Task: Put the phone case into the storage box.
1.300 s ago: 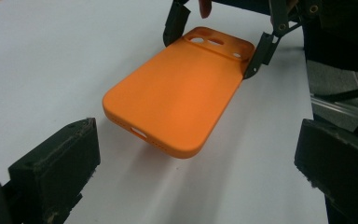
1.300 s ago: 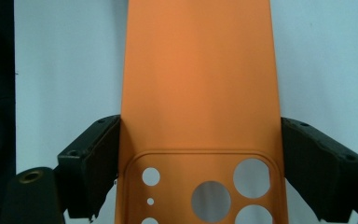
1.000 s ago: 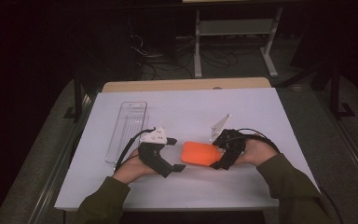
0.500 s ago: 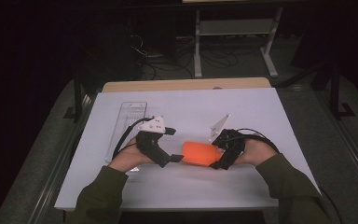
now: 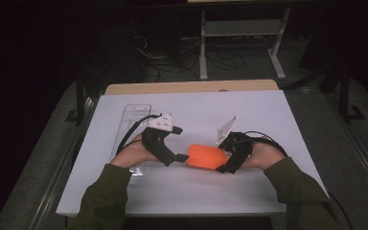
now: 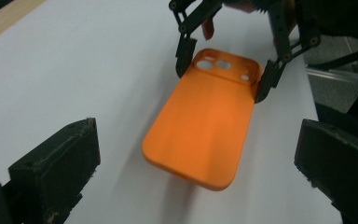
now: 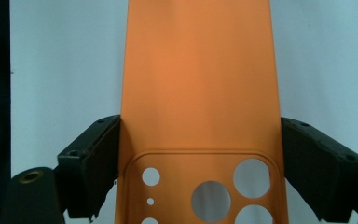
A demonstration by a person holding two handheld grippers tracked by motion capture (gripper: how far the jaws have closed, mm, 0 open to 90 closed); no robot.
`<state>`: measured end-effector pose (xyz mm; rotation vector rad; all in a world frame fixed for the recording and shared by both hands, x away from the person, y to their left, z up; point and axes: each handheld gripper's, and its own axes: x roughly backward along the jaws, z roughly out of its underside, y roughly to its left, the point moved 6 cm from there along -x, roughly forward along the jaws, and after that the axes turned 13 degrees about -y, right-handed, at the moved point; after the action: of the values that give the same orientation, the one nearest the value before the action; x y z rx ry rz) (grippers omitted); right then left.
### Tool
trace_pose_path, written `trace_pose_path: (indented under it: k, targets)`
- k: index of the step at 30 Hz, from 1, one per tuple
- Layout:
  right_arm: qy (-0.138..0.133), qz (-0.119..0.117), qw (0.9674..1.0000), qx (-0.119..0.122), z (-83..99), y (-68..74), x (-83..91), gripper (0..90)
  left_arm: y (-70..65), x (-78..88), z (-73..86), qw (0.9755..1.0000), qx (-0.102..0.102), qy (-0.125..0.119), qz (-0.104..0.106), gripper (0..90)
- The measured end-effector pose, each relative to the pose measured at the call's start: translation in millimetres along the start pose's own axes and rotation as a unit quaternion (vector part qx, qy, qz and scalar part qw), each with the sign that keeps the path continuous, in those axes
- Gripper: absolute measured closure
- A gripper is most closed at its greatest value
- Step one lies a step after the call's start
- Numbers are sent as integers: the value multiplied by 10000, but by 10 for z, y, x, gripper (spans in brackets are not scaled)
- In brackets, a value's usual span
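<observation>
Item: orange phone case [image 5: 205, 156], held above the white table [image 5: 278, 115] at its camera-hole end, clamped across its width by the right gripper [image 5: 226, 160]. Left gripper [image 6: 196, 154]: jaws wide apart, empty, facing the free end. Step judged: handover; next, close squarely on that end.

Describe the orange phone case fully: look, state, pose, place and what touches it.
The orange phone case is one smooth, matte, plastic-looking shell with rounded corners and a raised camera panel pierced by round holes of several sizes. No phone shows through the holes. It is held above the white table, its smooth back showing. The right gripper clamps its long edges at the camera end; the left gripper stands open, apart from it.
</observation>
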<state>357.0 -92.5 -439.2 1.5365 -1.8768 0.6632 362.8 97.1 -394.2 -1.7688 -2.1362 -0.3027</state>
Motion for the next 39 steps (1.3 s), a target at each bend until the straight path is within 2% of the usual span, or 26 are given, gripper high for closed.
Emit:
trace_pose_path:
  k: [3, 8, 16, 24, 26, 31, 39]
  targets:
    - [20, -19, 10000, 20, 1, 7, -8, 150, -11, -12, 5, 10000, -52, 35, 66, 0]
    - [48, -54, 10000, 52, -12, 46, -32, 150, -83, -85, 39, 9994, -124, 282, 163, 0]
    - [63, -84, 9999, 110, -37, 90, -53, 150, -147, -149, 61, 9985, -185, 446, 261, 0]
    - [76, -180, 9996, 214, -82, 151, -94, 150, -176, -211, 120, 9967, -250, 703, 322, 0]
    - [75, -188, 9995, 228, -86, 156, -100, 150, -178, -222, 127, 9960, -321, 754, 360, 0]
    - [73, -212, 9996, 195, -102, 180, -110, 150, -202, -253, 142, 9958, -301, 779, 377, 0]
    - [73, -265, 9993, 265, -130, 211, -130, 150, -239, -320, 175, 9936, -437, 918, 489, 0]
